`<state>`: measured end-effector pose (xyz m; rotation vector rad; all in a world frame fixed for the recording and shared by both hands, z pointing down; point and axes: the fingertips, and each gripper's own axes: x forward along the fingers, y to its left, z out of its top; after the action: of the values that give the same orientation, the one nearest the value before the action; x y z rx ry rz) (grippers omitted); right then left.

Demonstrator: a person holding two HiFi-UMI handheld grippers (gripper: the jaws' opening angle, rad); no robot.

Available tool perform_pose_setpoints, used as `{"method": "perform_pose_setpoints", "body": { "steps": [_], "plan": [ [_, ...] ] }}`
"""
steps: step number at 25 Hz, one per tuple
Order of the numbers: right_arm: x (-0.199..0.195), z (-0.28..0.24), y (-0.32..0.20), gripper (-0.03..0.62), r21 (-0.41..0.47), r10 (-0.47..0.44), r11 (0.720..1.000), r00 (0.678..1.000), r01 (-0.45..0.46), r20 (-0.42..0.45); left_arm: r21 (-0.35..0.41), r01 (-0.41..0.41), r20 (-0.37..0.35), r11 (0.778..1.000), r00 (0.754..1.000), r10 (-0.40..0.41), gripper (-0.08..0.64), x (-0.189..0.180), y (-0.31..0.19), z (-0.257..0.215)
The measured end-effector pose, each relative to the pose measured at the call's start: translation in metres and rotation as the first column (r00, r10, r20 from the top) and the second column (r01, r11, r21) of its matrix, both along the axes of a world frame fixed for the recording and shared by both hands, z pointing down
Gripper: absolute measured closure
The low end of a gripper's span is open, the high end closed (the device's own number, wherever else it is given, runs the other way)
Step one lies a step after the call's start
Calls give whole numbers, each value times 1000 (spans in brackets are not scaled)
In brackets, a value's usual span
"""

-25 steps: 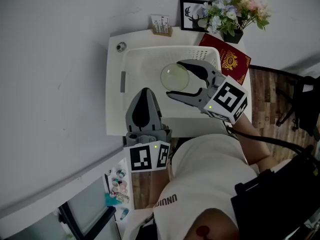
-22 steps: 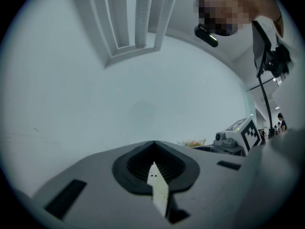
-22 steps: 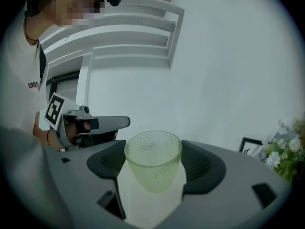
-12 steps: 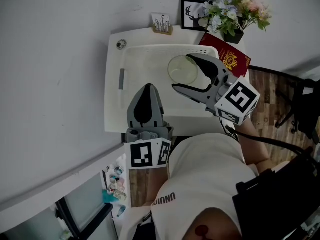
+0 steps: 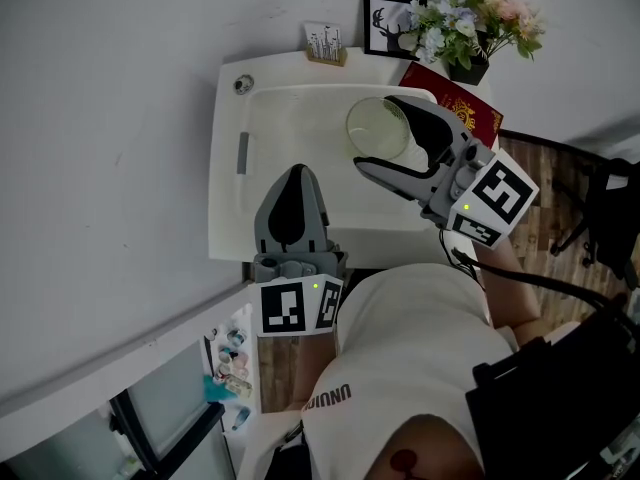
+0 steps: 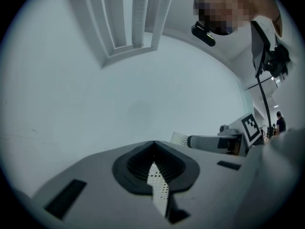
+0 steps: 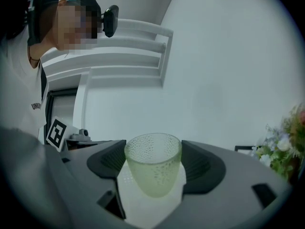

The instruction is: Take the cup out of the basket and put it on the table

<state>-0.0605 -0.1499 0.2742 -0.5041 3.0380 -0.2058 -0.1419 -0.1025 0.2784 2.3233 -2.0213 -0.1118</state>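
Observation:
A pale green dimpled glass cup hangs over the white basket, held upright between the two jaws of my right gripper. In the right gripper view the cup fills the gap between the dark pads, with the wall behind it. My left gripper is shut with nothing in it, pointing over the near part of the basket by the table's front edge. In the left gripper view its tips meet, with the right gripper off to the right.
The basket takes up most of the small white table. A grey bar lies at the basket's left. At the back stand a small card holder, a framed deer picture, flowers and a red booklet.
My right gripper has risen and moved toward the back right with the cup in it, so the cup is up out of the basket. The left gripper has hardly moved.

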Motion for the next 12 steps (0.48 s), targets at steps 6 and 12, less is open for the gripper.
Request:
{"method": "perform_pose_setpoints", "body": {
  "steps": [6, 12],
  "plan": [
    [3, -6, 1, 219, -3, -10, 1000, 999, 10, 35, -4, -3, 9, 1000, 1000, 3, 548, 3, 1, 1],
    [4, -10, 3, 219, 2, -18, 1000, 999, 18, 49, 0, -2, 13, 1000, 1000, 2, 548, 1, 3, -1]
  ]
}}
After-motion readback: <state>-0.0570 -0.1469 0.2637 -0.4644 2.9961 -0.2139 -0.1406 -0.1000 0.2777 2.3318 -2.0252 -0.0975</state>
